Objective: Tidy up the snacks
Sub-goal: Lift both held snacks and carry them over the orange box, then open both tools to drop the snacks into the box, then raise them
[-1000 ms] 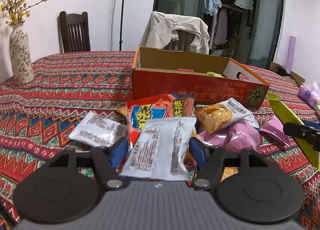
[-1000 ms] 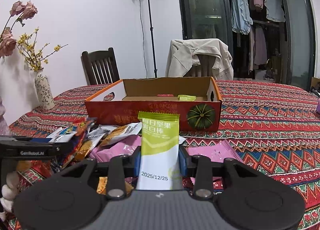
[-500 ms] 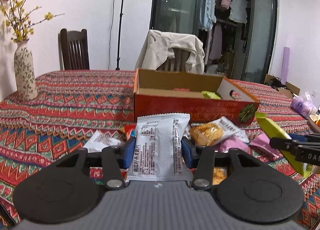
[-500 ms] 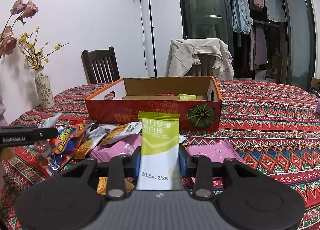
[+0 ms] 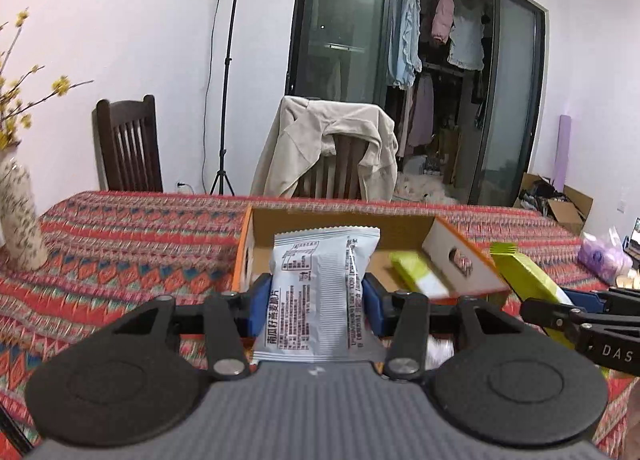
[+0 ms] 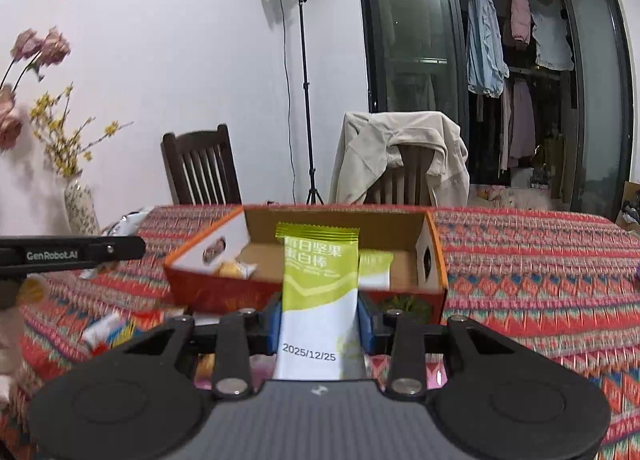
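My left gripper (image 5: 317,300) is shut on a white snack packet (image 5: 320,292) and holds it upright in the air, just before the near wall of the orange cardboard box (image 5: 460,260). My right gripper (image 6: 319,320) is shut on a green and white bar packet (image 6: 318,292), also raised before the box (image 6: 434,256). A green bar packet (image 5: 416,274) lies inside the box; it also shows in the right wrist view (image 6: 374,270), with a yellow snack (image 6: 232,270) at the box's left end. The right gripper with its green packet (image 5: 524,280) shows at the right of the left wrist view.
Loose snack packets (image 6: 116,330) lie on the patterned tablecloth (image 5: 120,244) before the box. A flower vase (image 5: 20,219) stands at the table's left edge. Two chairs (image 5: 128,143), one with a beige jacket (image 5: 328,147), stand behind the table. A purple bag (image 5: 604,256) sits at far right.
Both grippers have risen and moved toward the box with their packets held. The pile of snacks has dropped below the left view, and the box's inside now shows.
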Demonstrator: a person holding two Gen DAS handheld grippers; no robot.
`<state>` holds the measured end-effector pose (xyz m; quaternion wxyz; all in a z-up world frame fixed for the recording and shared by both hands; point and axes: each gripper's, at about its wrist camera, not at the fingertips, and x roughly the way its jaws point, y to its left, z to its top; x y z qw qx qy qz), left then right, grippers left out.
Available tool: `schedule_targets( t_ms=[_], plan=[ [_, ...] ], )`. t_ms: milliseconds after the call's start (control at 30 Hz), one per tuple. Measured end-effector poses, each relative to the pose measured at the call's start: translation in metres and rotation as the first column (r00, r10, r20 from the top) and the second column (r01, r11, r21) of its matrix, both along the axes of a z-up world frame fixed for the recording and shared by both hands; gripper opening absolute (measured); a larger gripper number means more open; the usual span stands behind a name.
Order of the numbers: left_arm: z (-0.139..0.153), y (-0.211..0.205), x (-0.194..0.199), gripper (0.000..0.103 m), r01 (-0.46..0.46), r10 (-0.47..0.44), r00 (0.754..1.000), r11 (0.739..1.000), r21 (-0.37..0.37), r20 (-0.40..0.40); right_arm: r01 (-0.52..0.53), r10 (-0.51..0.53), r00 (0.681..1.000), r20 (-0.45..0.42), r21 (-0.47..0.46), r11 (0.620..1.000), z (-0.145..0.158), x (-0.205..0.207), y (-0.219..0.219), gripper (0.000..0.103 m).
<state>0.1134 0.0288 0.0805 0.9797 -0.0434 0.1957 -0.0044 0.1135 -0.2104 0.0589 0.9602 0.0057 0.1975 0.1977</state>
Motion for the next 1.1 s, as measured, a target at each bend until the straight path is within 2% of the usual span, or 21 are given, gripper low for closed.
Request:
schedule_targets(
  t_ms=[233,400,633,933,1000,1033,1100],
  plan=[
    [0.014,-0.003,0.056,0.048,-0.034,0.033,0.999,0.999,-0.029,-0.007,0.024,-0.024,1.0,0.011,-0.001,1.0,0.026,0.056,0.01,0.036],
    [0.013,-0.001,0.1,0.048,-0.074,0.073,0.997,0.996,-0.053,-0.031,0.052,-0.052,0.999,-0.006,0.005,0.999,0.029,0.1,0.019,0.036],
    [-0.008,0.006,0.147,0.048,-0.12,0.114,0.991,0.989,-0.085,-0.073,0.078,-0.077,0.996,-0.042,0.025,0.997,0.015,0.157,0.027,0.036],
    [-0.04,0.009,0.166,0.049,-0.116,0.106,0.987,0.99,-0.076,-0.118,0.087,-0.082,0.992,-0.095,0.044,0.995,-0.014,0.186,0.023,0.036],
    [-0.045,0.011,0.167,0.051,-0.114,0.104,0.987,0.99,-0.082,-0.121,0.088,-0.084,0.99,-0.111,0.038,0.995,-0.02,0.191,0.024,0.037],
    [-0.047,0.011,0.167,0.055,-0.116,0.106,0.987,0.99,-0.08,-0.123,0.087,-0.083,0.989,-0.122,0.034,0.996,-0.023,0.193,0.024,0.038],
    [-0.047,0.012,0.167,0.077,-0.121,0.11,0.986,0.989,-0.079,-0.125,0.086,-0.081,0.986,-0.144,0.029,0.996,-0.028,0.196,0.024,0.041]
  ],
)
